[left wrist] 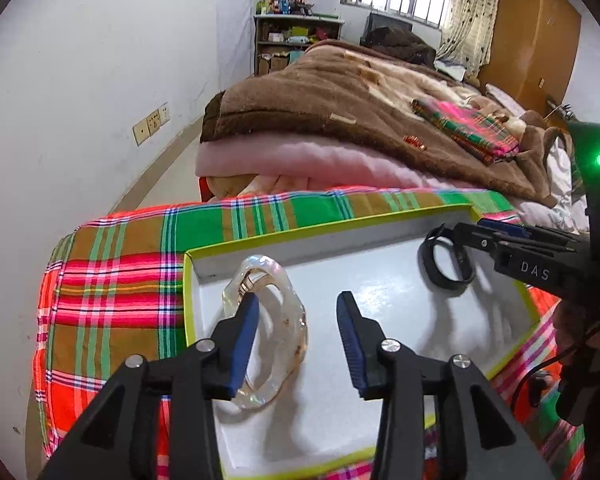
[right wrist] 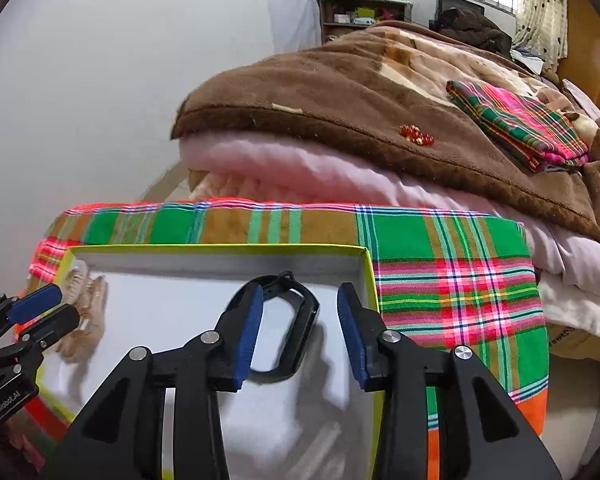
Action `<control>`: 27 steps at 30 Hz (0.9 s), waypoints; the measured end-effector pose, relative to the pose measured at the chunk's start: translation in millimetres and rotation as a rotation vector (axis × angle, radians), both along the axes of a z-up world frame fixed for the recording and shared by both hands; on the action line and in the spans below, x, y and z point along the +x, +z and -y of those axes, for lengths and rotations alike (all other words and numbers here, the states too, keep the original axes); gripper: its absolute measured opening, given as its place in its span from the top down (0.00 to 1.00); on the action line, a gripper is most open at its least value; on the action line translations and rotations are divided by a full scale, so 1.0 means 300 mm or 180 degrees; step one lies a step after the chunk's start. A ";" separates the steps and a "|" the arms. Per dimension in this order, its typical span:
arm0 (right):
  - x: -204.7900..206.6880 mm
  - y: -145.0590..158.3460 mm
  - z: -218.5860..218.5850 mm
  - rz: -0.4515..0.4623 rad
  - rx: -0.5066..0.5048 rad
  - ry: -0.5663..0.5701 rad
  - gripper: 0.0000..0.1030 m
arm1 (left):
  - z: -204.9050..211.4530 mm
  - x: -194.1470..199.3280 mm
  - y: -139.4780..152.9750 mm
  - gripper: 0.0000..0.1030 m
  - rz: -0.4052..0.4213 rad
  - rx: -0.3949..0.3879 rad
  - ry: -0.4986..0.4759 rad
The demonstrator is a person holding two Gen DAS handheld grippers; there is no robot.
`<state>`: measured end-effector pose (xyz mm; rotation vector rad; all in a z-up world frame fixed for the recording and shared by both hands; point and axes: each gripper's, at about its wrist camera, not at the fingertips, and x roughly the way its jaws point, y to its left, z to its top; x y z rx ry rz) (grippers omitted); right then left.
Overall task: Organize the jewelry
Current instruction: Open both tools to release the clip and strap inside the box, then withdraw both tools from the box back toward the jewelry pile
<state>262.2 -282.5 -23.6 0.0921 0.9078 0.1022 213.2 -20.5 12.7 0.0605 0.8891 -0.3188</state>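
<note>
On the white floor of a shallow box with a yellow-green rim [left wrist: 324, 232] lie two bracelets. A clear, wavy bangle [left wrist: 278, 292] with amber flecks sits at the box's left end, partly propped so its ring faces up and outward. A black band [right wrist: 296, 320] lies at the right end, close to the far right corner.

Over the bangle hangs the left gripper [left wrist: 298, 340], its jaws spread apart. The left blue pad [left wrist: 244, 340] overlaps the bangle's ring in the view; whether it touches cannot be told. The right pad stands over bare white floor, clear of the bangle, so nothing is pinched.

Over the band hangs the right gripper [right wrist: 300, 336], jaws likewise spread. Its left pad [right wrist: 250, 332] crosses the band's left side, the right pad stands apart from it, near the box's right wall.

Beneath the box is a bright plaid cloth [right wrist: 452, 280], and behind it a brown blanket [right wrist: 340, 100] over pink bedding.
</note>
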 end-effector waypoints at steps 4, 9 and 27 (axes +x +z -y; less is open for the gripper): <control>-0.057 0.042 0.011 0.0094 0.0035 0.0000 0.61 | -0.009 -0.059 0.044 0.56 0.0106 -0.0087 -0.0005; -0.155 0.096 0.044 0.0250 0.0118 0.0016 0.61 | -0.031 -0.162 0.095 0.56 0.0228 -0.0214 -0.0021; -0.569 0.033 0.155 0.0463 0.0035 0.0186 0.52 | -0.083 -0.457 0.070 0.52 0.0226 -0.0598 -0.0033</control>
